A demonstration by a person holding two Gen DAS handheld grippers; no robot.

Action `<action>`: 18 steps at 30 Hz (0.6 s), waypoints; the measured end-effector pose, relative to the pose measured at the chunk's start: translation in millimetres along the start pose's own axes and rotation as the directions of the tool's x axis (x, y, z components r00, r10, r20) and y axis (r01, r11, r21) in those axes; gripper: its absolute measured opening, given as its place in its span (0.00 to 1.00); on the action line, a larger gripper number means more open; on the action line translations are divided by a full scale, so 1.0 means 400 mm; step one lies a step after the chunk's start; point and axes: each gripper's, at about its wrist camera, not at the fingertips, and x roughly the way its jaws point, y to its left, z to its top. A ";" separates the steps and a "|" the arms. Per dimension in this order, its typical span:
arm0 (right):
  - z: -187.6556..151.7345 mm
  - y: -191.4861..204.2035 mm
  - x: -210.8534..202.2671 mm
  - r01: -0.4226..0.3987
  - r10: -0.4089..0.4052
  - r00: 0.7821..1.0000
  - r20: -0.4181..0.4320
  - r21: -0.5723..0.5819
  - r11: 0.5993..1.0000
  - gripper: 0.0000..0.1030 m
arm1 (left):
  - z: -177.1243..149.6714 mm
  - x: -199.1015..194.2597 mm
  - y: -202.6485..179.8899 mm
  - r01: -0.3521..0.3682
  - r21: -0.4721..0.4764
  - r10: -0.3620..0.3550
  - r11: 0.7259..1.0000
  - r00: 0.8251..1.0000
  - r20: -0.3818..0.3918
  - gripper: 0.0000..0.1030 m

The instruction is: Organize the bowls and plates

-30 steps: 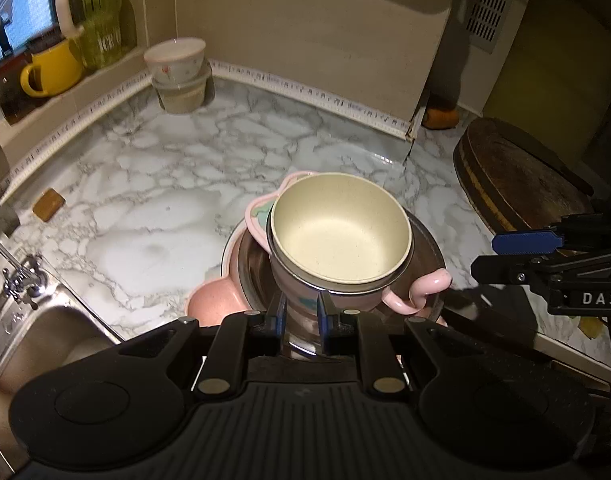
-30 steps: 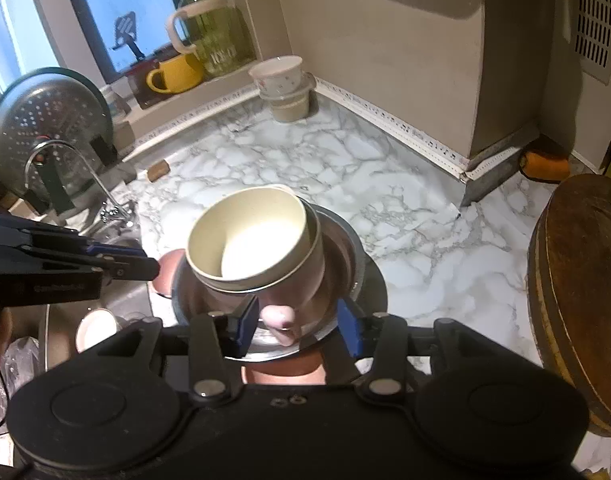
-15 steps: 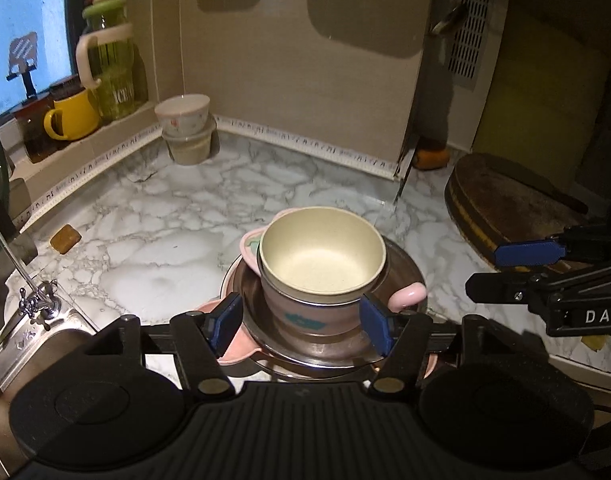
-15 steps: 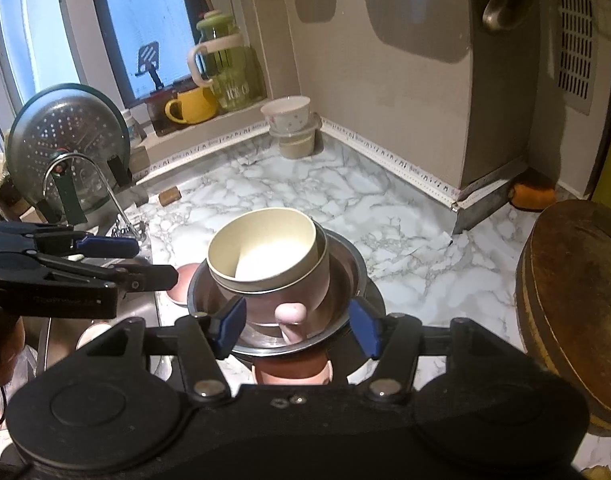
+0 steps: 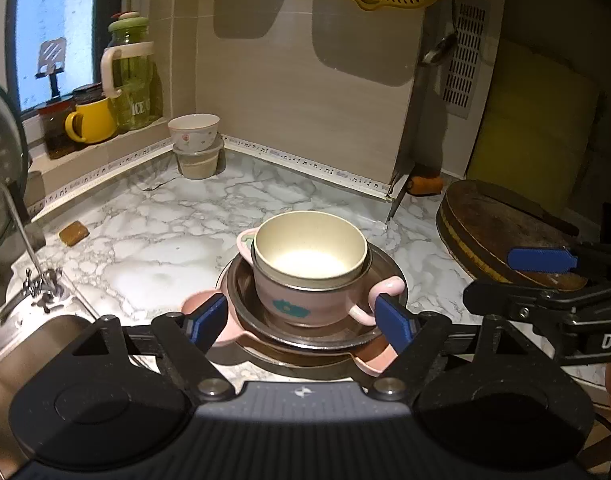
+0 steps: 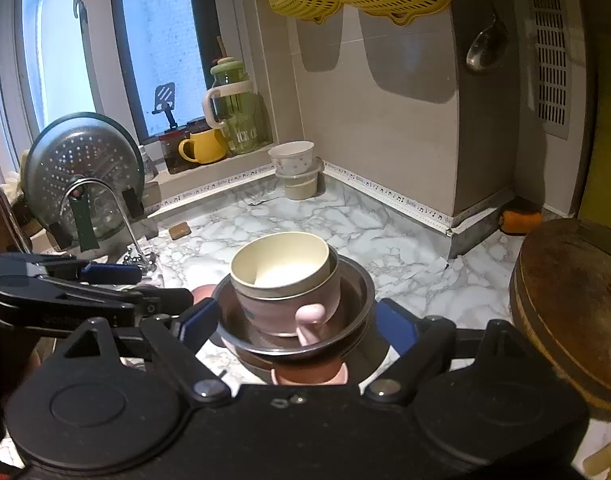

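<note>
A cream bowl (image 5: 309, 256) sits nested in a pink two-handled bowl (image 5: 301, 304), which stands in a steel bowl (image 5: 257, 316) on a pink plate (image 5: 201, 304) on the marble counter. The stack also shows in the right wrist view, with the cream bowl (image 6: 281, 268) uppermost and the steel bowl (image 6: 357, 292) under it. My left gripper (image 5: 301, 322) is open and empty, its fingers either side of the stack, drawn back from it. My right gripper (image 6: 295, 326) is open and empty, just in front of the stack.
Two stacked bowls (image 5: 195, 140) stand in the far corner. A round wooden board (image 5: 501, 232) lies at the right. The sink and tap (image 5: 37, 280) are at the left. A yellow mug (image 5: 91, 120) and a green jar (image 5: 131, 80) stand on the sill.
My left gripper let go of the pink bowl, opened wide and drew back and up. My right gripper also opened wider and pulled back. The stack stays on the counter.
</note>
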 end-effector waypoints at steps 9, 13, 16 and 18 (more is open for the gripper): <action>-0.041 0.020 -0.010 0.030 -0.031 0.999 0.031 0.035 0.999 0.94 | -0.047 -0.031 0.005 0.003 -0.048 -0.001 0.999 0.999 0.043 1.00; -0.059 0.041 -0.018 0.064 -0.064 0.997 0.051 0.010 0.998 1.00 | -0.054 -0.043 0.010 -0.006 -0.054 0.009 0.999 0.999 0.052 1.00; -0.071 0.059 -0.018 0.088 -0.088 0.994 0.057 -0.001 0.996 1.00 | -0.056 -0.052 0.012 -0.022 -0.046 0.025 0.999 0.998 0.066 1.00; -0.074 0.068 -0.017 0.105 -0.105 0.992 0.071 -0.003 0.994 1.00 | -0.056 -0.058 0.015 -0.030 -0.045 0.034 0.999 0.997 0.076 1.00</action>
